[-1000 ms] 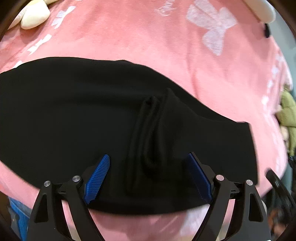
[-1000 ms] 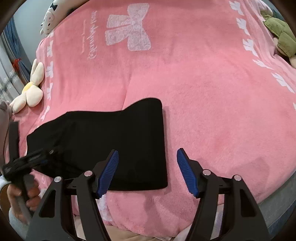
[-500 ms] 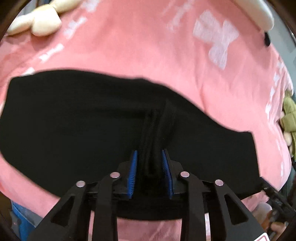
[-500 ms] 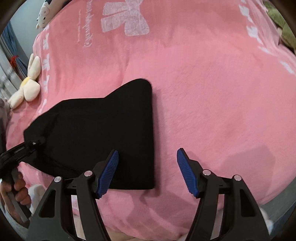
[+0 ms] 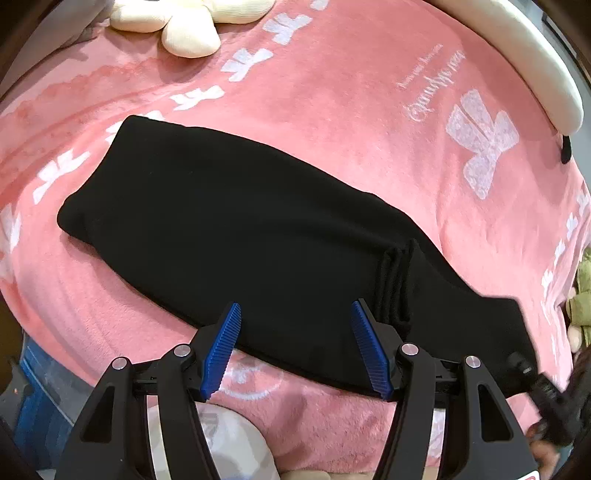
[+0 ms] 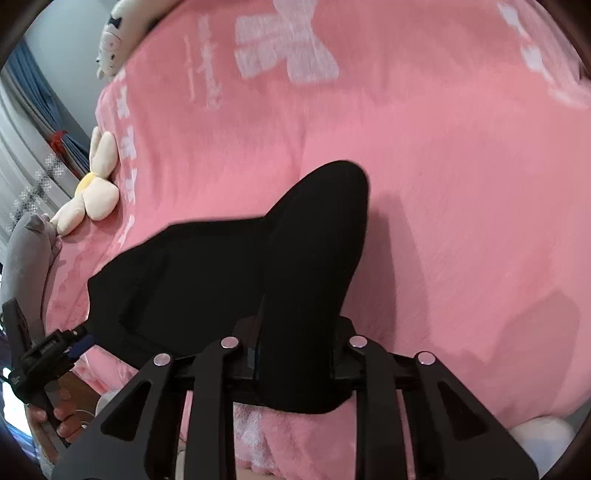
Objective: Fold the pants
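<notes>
Since the earlier frames the left gripper [image 5: 295, 345] has let go of the raised pleat it was pinching and slid away along the cloth, while the right gripper [image 6: 293, 363] has come from open jaws over the near corner to a bite on that corner.

At nine o'clock in the left wrist view, the long black folded pants [image 5: 236, 221] lie flat on the pink fleece blanket with white bow prints [image 5: 332, 96], running from about ten o'clock down to four o'clock. A cream plush flower toy [image 5: 184, 26] sits at twelve o'clock. The left gripper's blue ribbed pads [image 5: 221, 350] stand apart and are opening – the near hem of the pants lies between them, but neither pad presses on it. The bunched pleat [image 5: 397, 288] rises just beyond the right-hand pad.

In the right wrist view a person's hand [image 6: 55, 417] holds the other tool's handle at eight o'clock. At six o'clock the right gripper's jaws are closing – clamped on a lifted fold of the black pants that rises toward twelve o'clock above the blanket.
</notes>
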The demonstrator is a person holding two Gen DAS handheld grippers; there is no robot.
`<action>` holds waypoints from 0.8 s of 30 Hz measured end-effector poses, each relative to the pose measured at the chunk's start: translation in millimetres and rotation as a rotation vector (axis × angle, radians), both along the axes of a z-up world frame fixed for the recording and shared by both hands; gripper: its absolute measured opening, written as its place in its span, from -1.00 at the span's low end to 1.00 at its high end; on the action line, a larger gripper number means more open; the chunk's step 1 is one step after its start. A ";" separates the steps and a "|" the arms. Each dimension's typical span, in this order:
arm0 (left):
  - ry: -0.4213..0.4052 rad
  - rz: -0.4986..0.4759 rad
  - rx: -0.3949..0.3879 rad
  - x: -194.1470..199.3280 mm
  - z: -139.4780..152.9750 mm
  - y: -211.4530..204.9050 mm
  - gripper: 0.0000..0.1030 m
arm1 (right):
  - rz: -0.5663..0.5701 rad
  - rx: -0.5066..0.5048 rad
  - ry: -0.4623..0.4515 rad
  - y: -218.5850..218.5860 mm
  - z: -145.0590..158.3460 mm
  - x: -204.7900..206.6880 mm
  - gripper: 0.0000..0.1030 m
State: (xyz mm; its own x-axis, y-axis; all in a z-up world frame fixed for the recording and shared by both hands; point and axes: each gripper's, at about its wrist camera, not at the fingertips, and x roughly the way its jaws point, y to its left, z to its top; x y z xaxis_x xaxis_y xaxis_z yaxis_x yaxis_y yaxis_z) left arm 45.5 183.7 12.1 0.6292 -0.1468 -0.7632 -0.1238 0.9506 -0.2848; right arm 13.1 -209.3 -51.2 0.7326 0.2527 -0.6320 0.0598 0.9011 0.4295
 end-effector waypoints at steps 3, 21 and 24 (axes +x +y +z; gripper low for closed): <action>-0.021 -0.030 0.023 -2.5 6.1 -14.7 0.17 | 0.003 -0.032 -0.035 -19.5 19.1 -9.4 -0.64; -0.067 0.171 -0.098 -30.8 -2.0 25.2 0.40 | -0.274 -0.350 0.018 -100.2 29.5 -71.4 -0.15; -0.030 0.255 -0.139 -26.6 -13.6 61.2 0.42 | -0.167 -0.315 -0.027 -66.4 36.5 -68.3 -0.07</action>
State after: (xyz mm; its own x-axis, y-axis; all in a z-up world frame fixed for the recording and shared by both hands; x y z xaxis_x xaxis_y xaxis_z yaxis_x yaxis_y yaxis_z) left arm 19.0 244.9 -1.6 0.6811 -0.0828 -0.7275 -0.3431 0.8416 -0.4171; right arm -55.2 -275.7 -14.7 0.7649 -0.0757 -0.6397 0.2095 0.9683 0.1360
